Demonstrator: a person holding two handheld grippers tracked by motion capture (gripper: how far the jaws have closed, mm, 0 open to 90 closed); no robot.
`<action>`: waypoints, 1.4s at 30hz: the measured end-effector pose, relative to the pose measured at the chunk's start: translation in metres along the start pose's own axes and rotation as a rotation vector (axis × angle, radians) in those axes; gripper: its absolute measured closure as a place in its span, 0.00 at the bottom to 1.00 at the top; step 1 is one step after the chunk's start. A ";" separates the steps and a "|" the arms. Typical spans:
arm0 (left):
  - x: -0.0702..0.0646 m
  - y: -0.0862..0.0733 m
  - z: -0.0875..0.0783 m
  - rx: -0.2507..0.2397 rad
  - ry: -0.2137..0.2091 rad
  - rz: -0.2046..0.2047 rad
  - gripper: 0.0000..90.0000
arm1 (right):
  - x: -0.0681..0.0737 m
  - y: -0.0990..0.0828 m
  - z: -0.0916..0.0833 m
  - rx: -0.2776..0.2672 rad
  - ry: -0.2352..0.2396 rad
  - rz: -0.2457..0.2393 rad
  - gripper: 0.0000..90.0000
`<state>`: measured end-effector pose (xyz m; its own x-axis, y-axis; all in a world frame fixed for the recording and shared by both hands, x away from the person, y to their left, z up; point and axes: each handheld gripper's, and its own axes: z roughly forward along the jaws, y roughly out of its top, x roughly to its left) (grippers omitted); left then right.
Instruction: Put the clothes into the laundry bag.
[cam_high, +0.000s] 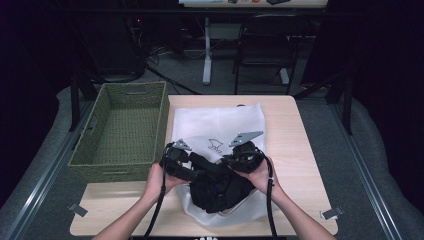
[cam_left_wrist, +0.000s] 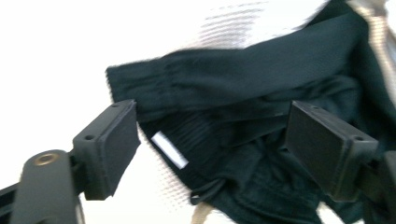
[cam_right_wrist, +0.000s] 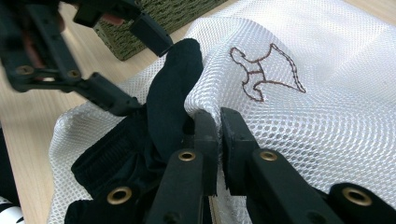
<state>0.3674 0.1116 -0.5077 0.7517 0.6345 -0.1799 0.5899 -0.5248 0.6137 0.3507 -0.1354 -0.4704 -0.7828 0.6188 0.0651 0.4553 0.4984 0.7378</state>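
A white mesh bag (cam_high: 220, 122) lies flat on the wooden table (cam_high: 295, 145), its mouth toward the person. A black garment (cam_high: 220, 187) bulges out of that mouth. My right gripper (cam_high: 229, 162) is shut on the bag's rim; in the right gripper view its jaws (cam_right_wrist: 218, 126) pinch the mesh (cam_right_wrist: 317, 116) right beside the black cloth (cam_right_wrist: 170, 98). My left gripper (cam_high: 192, 165) stands open at the garment's left end. In the left gripper view the open gripper (cam_left_wrist: 219, 149) has the dark fabric (cam_left_wrist: 261, 79) between its pads, neither pad pressing it. From the right gripper view, the left gripper (cam_right_wrist: 150, 75) straddles the cloth's tip.
A green woven basket (cam_high: 115, 170) stands on the table's left side, close to my left hand. The bag carries a small brown stitched figure (cam_right_wrist: 261, 70). Bare table shows to the right of the bag and along the near edge. Chairs and a desk leg stand beyond the table.
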 end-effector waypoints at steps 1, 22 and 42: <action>0.001 0.000 0.001 -0.003 0.004 -0.015 0.18 | 0.000 0.000 0.000 0.000 0.000 -0.002 0.96; -0.015 0.002 0.013 -0.050 -0.027 0.052 0.74 | 0.003 0.003 0.006 0.000 -0.005 -0.008 0.96; -0.038 0.001 0.015 -0.131 -0.143 0.104 0.95 | 0.001 0.008 0.003 -0.040 -0.021 -0.001 0.96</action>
<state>0.3438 0.0782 -0.5114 0.8464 0.4886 -0.2117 0.4702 -0.4991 0.7279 0.3545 -0.1288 -0.4665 -0.7739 0.6313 0.0509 0.4371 0.4742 0.7642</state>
